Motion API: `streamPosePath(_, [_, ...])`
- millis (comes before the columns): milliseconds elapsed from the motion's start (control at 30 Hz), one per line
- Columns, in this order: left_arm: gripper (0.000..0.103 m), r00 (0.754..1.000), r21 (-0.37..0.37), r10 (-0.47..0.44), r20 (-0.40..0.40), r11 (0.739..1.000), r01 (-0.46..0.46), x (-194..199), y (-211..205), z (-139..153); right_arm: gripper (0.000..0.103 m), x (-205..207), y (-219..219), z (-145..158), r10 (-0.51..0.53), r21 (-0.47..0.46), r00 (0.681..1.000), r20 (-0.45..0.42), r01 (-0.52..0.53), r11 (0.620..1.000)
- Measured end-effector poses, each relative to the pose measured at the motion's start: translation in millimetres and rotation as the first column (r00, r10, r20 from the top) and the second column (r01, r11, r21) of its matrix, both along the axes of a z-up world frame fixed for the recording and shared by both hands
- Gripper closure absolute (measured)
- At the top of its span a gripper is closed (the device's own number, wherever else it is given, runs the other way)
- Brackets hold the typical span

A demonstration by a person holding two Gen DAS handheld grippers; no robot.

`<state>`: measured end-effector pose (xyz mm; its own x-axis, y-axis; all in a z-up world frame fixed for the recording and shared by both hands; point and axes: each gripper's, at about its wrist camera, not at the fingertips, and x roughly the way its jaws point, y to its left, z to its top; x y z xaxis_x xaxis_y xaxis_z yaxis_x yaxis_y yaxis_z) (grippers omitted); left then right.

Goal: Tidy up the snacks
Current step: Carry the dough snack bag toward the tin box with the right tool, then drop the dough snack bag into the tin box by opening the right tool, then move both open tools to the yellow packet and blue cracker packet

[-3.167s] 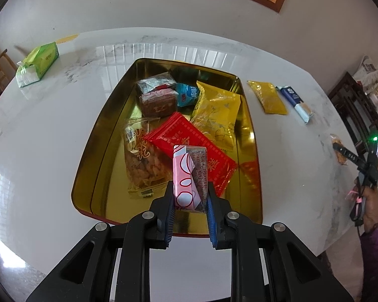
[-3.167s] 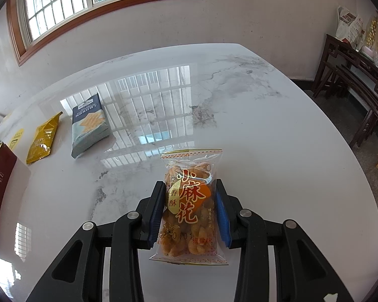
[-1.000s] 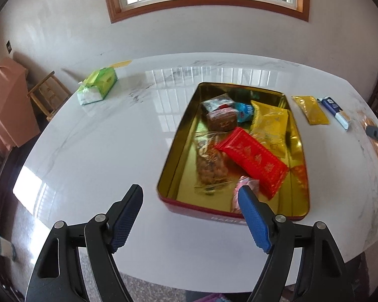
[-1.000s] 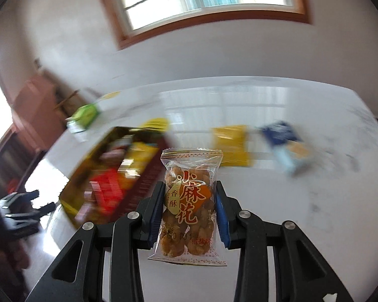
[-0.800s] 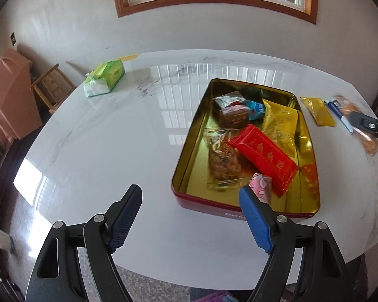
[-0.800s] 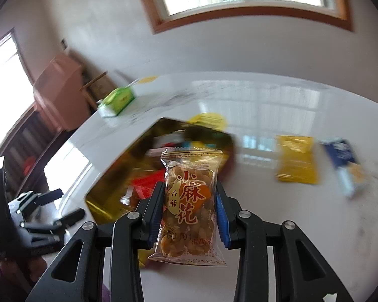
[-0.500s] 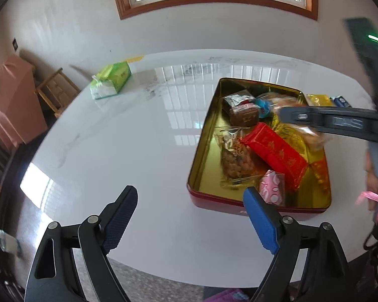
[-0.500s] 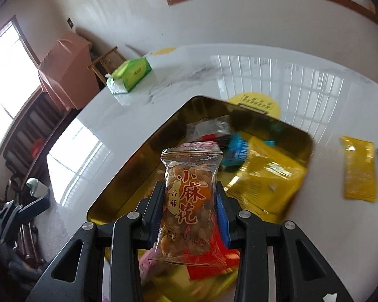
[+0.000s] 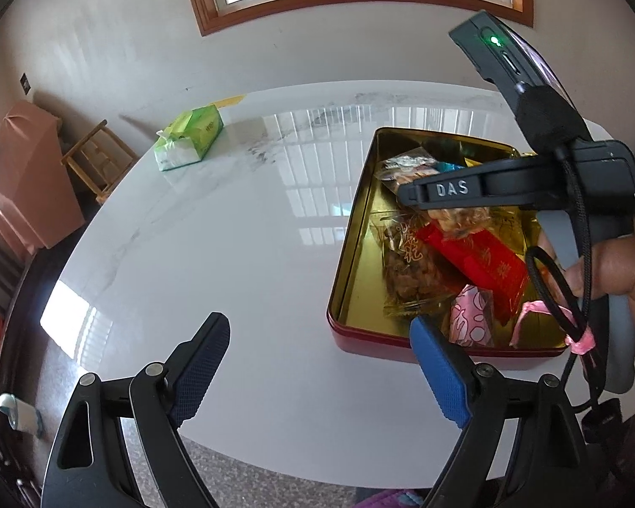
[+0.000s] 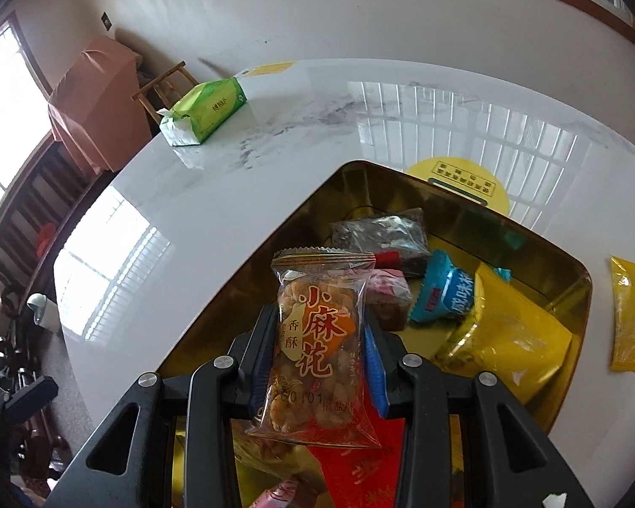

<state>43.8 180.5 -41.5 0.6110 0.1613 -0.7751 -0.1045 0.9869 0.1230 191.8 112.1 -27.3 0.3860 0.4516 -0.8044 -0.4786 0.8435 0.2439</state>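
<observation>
The right gripper (image 10: pixel 319 364) is clamped on a clear packet of fried dough twists (image 10: pixel 317 351), holding it above the gold tin (image 10: pixel 546 249) on the white marble table (image 9: pixel 241 228). The tin holds a red packet (image 9: pixel 478 262), a pink packet (image 9: pixel 470 317), a yellow bag (image 10: pixel 512 338) and a blue packet (image 10: pixel 444 292). The left gripper (image 9: pixel 317 364) hovers near the tin's left side, jaws spread wide and empty

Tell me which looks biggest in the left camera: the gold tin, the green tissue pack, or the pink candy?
1. Gold tin, clearly the biggest.
2. Green tissue pack.
3. Pink candy.
The last two look close, and the candy sits nearer the camera, so that order is unsure.
</observation>
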Motion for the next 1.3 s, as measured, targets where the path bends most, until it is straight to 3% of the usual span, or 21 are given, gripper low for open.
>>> streamPosePath(67, [0.016,1.0,-0.003,-0.001,-0.006,1.0,0.001,1.1,0.2,-1.4,0.066,-1.0,-4.0,1.4,0.001,0.022,1.0,-0.003,-0.001,1.0])
streamPosePath(200, [0.016,1.0,-0.001,-0.002,-0.01,1.0,0.002,1.5,-0.4,-2.5,0.051,-1.2,-12.2,6.9,-0.011,0.102,1.0,0.017,0.01,0.995])
streamPosePath(433, [0.016,1.0,0.002,-0.004,-0.018,1.0,0.004,2.5,-3.4,-3.0,0.05,-17.5,-32.9,11.2,-0.012,0.142,0.998,0.062,0.003,0.99])
streamPosePath(733, [0.016,1.0,0.026,-0.021,-0.021,0.999,0.021,3.0,-16.3,-1.6,0.047,-50.5,-115.2,13.6,-0.117,0.187,0.986,0.118,0.094,0.978])
streamPosePath(767, [0.016,1.0,0.031,-0.024,-0.02,0.999,0.024,2.7,-18.2,-1.2,0.039,-53.3,-125.8,14.2,-0.15,0.162,0.981,0.126,0.129,0.978])
streamPosePath(800, [0.016,0.999,0.035,-0.027,-0.019,0.999,0.028,2.6,-20.6,-0.9,0.038,-57.4,-138.4,15.4,-0.178,0.149,0.974,0.141,0.157,0.976])
streamPosePath(900, [0.016,0.999,0.047,-0.039,-0.02,0.998,0.04,1.9,-28.2,0.0,0.036,-69.0,-182.9,20.1,-0.25,0.226,0.958,0.138,0.215,0.95])
streamPosePath(1067, [0.016,0.998,0.065,-0.056,-0.021,0.996,0.057,0.7,-40.4,2.4,0.035,-77.7,-248.9,15.2,-0.381,0.148,0.911,0.155,0.36,0.921])
streamPosePath(1300, [0.016,0.997,0.087,-0.078,-0.023,0.993,0.08,-1.1,-57.3,4.6,0.035,-76.3,-326.7,-1.1,-0.537,-0.063,0.801,0.264,0.57,0.82])
